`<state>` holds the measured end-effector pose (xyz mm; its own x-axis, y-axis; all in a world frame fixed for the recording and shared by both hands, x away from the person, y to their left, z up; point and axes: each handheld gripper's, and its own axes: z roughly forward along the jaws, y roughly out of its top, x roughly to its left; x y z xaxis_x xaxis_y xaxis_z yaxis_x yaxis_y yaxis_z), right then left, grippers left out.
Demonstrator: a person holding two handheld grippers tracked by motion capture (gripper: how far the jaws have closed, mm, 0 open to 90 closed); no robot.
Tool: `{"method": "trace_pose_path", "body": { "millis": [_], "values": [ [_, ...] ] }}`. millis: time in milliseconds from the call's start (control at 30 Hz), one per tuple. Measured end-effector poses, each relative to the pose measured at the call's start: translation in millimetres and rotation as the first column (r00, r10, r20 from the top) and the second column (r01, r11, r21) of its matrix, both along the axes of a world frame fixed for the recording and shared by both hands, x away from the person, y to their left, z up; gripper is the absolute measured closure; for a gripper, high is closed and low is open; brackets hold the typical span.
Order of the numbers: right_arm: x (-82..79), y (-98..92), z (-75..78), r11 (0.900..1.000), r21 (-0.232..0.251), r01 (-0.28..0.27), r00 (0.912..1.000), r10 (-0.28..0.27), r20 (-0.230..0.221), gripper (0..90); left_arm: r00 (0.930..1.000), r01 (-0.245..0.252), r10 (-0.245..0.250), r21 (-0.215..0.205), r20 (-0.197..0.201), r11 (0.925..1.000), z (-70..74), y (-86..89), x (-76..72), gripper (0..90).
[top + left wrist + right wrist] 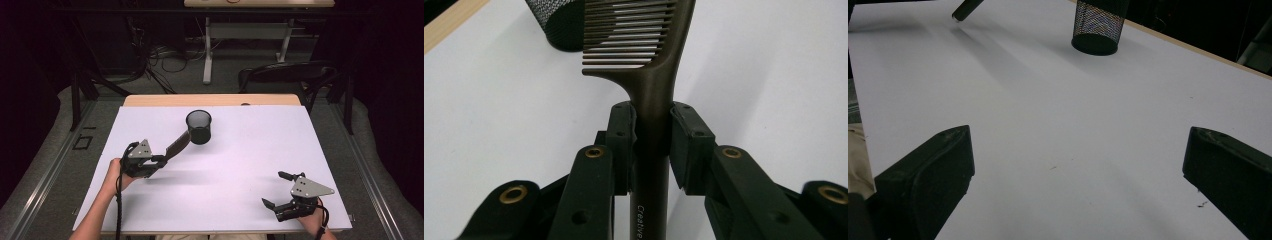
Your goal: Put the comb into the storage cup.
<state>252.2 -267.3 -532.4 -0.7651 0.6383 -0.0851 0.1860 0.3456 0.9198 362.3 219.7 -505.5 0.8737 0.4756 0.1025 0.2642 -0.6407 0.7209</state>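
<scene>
**Comb held out toward the mesh cup**

White board covering the table (240, 165) lies bare around our hands. Nearest us, our right gripper (282, 192) rests low with jaws spread wide and nothing between them, likely kept aside. Our left gripper (161, 161) clamps the handle of the dark brown plastic wide-toothed comb (649, 85), teeth-end forward, presumably to drop it into the black wire-mesh cup (199, 127) just beyond the comb's tip.
</scene>
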Motion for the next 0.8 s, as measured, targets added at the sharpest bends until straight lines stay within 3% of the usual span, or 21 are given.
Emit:
{"method": "trace_pose_path", "body": {
  "millis": [200, 400, 800],
  "values": [
    [1.8, 0.7, -0.6, 1.0, 0.002, 0.0, 1.0, 0.0, -0.007, 0.0, 1.0, 0.0, 0.0, -0.004, 0.009, 1.0, -2.8, -2.3, -3.0, 72.7],
    [2.3, -0.6, -0.7, 1.0, 0.0, 0.001, 1.0, -0.001, -0.008, 0.0, 0.9995, -0.022, 0.023, -0.044, 0.022, 0.9988, -0.9, 0.5, -4.2, 72.7],
    [4.0, 1.0, -0.7, 1.0, -0.005, 0.019, 0.9998, -0.019, -0.005, 0.0, 0.9989, -0.033, 0.035, -0.083, 0.03, 0.996, 3.5, -2.9, -10.2, 72.6]
  ]
}}
